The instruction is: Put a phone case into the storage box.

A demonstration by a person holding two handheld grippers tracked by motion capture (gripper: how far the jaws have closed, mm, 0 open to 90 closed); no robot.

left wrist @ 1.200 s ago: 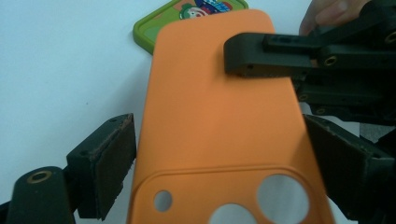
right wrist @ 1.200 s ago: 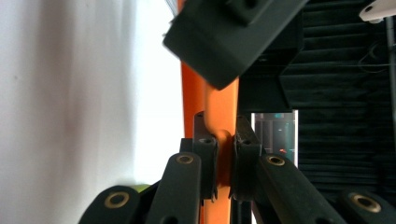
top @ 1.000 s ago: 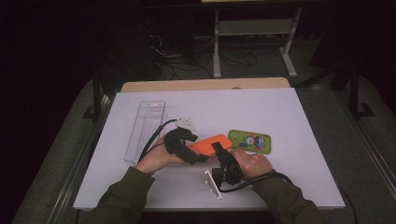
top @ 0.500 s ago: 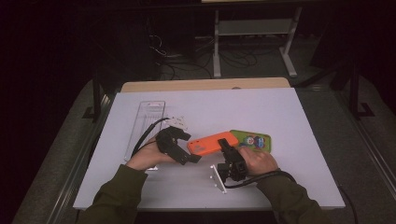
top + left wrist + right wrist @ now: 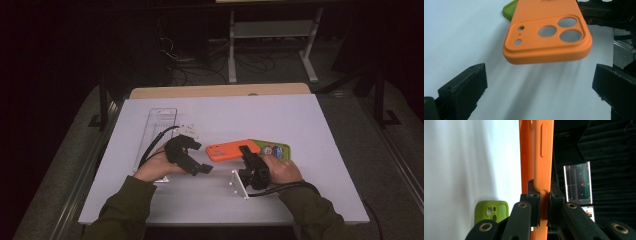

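An orange phone case (image 5: 231, 150) hangs just above the white table (image 5: 320, 130), and my right gripper (image 5: 248, 153) is shut on its near end. In the right gripper view the pads (image 5: 534, 202) pinch the orange case's (image 5: 541, 150) edge. My left gripper (image 5: 202, 157) is left of the case, open, and its jaws have just widened a little. In the left gripper view the case's camera end (image 5: 546, 37) floats beyond the wide-apart black fingers (image 5: 464, 90), apart from both. A green phone case (image 5: 274, 148) lies flat behind the orange one.
A clear plastic box (image 5: 159, 127) lies at the left of the table, with a small white part (image 5: 188, 131) beside it. A tan board edge (image 5: 220, 91) runs along the table's far side. Beyond it are a dark floor, cables and a metal stand.
My left gripper has drawn back to the left, away from the orange case's end. The right gripper has kept its hold on the case, almost still.
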